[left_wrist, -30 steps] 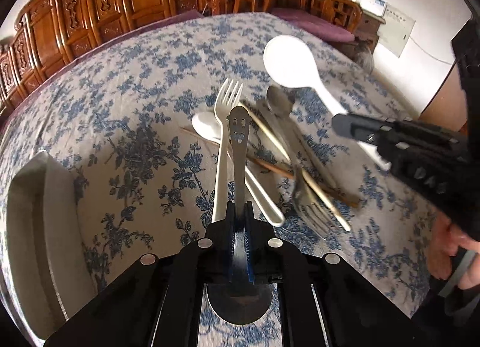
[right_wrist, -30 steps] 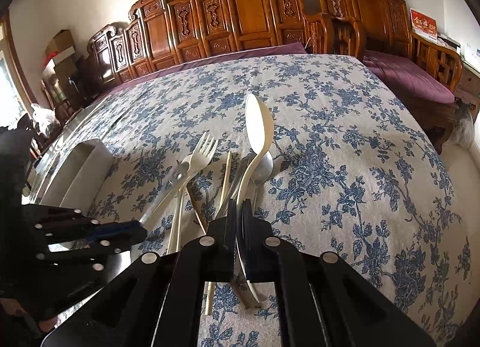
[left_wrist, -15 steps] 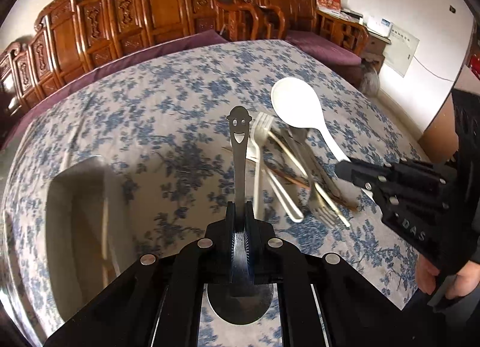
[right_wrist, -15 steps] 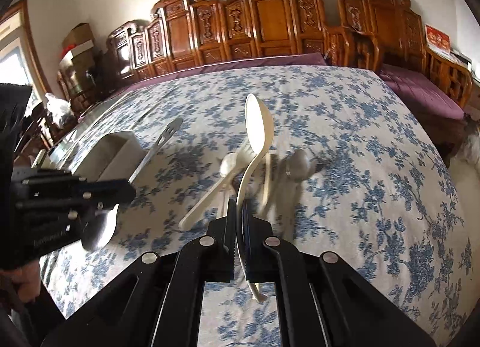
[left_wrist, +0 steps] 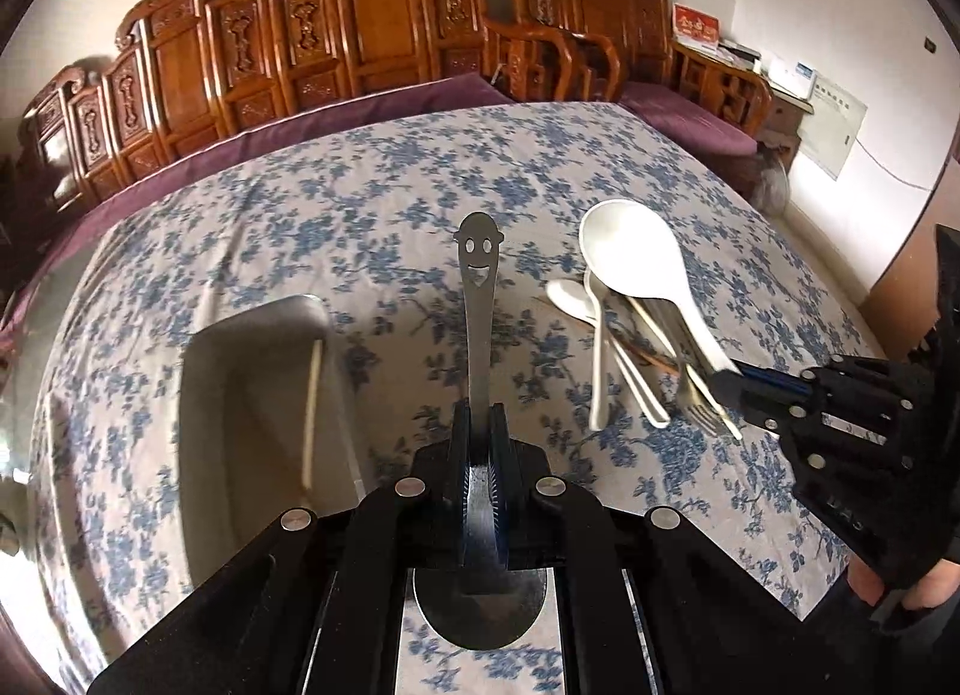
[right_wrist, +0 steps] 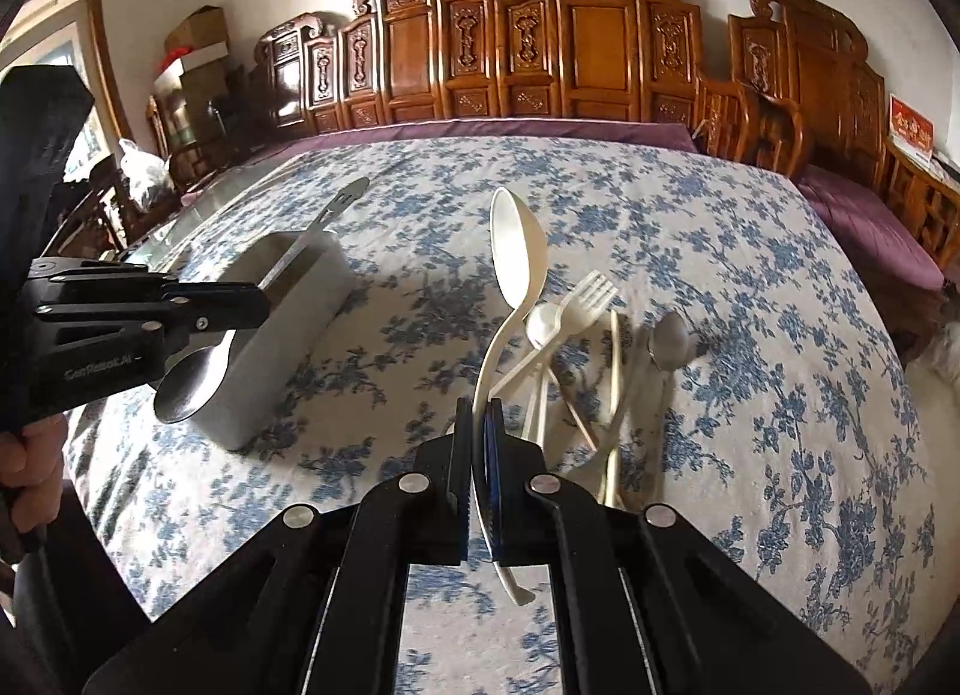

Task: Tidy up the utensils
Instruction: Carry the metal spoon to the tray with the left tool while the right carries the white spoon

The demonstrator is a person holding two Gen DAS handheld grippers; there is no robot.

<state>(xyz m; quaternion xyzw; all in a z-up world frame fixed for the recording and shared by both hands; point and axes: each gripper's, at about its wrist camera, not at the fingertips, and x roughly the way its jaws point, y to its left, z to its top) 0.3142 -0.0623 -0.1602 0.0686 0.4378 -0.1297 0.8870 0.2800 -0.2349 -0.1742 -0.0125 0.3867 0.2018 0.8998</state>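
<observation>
Left wrist: jaws clamp metal spoon (left_wrist: 478,299); right's, white spoon (right_wrist: 516,263); floral tablecloth (left_wrist: 336,215).

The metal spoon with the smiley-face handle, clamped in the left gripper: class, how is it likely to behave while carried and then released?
The metal spoon probably stays stiff: its handle juts straight out of the left gripper without sagging. Polished steel looks slippery, so it might pivot between the narrow pads. Its bowl hangs behind the jaws, so on release it will likely drop bowl-first.

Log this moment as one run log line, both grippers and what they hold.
left gripper: shut on metal spoon | right gripper: shut on white spoon | container: on table | pile: remaining
</observation>
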